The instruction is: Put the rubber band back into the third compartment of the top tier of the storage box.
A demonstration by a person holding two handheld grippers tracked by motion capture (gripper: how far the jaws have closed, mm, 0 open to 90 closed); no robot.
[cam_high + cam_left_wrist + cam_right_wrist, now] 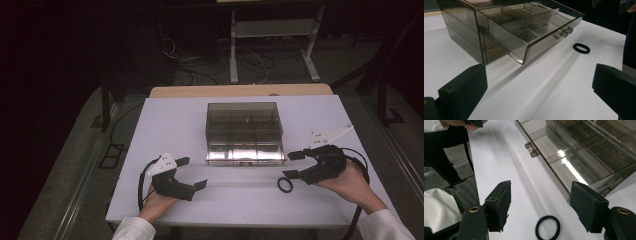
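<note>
Fingers of the right gripper point(296, 164) spread above the black rubber ring point(547, 227) at lower centre should straddle it squarely, left gripper point(192, 173) likewise spread.

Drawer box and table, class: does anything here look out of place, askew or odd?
Little stands out. The smoky plastic drawer box has its top drawer pulled out, compartments apparently empty. A black ring lies loose on the white table, outside the drawer, near the open right gripper.
</note>
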